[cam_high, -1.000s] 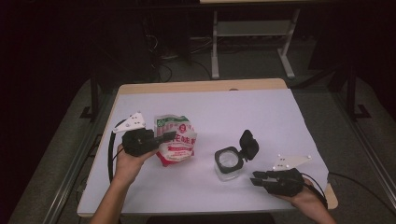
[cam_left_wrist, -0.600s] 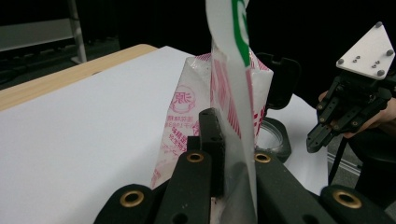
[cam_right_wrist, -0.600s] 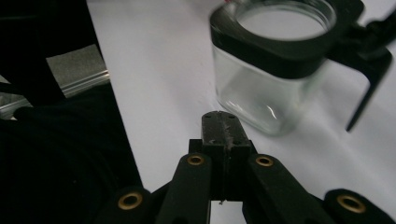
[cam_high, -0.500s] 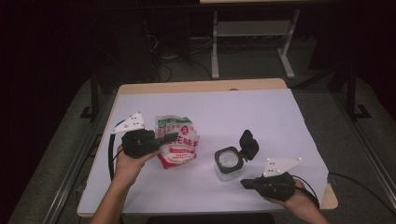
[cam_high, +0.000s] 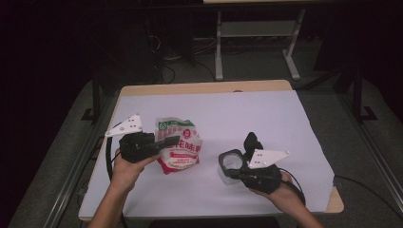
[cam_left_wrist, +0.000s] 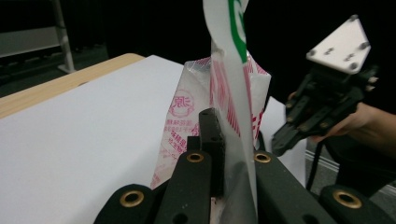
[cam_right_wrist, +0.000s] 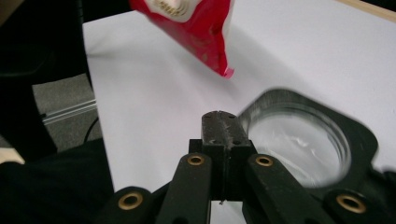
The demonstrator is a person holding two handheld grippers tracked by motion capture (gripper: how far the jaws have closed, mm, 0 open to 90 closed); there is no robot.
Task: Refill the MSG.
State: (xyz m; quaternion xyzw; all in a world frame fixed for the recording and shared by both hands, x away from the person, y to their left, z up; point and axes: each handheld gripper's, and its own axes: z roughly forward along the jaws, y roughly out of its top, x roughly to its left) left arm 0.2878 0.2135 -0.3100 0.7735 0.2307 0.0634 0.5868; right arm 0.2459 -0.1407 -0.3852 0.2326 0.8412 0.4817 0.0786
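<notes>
Desk (cam_high: 285, 118), white-covered, carried the items. Snack bag (cam_high: 178, 147), red-and-white with printed characters, was held raised at the desk's left part by the left tongs (cam_high: 166, 141), jaws clamped tight on its clear top edge. Clear jar (cam_high: 233, 164), black square-collared with its hinged lid up, stood right of centre; the right tongs (cam_high: 234, 172), jaws together and empty, lay against the collar's near side. Probably a pour was intended: the jar would want steadying and the bag's mouth centring above it. The bag's opening, and any contents, could not be made out.
</notes>
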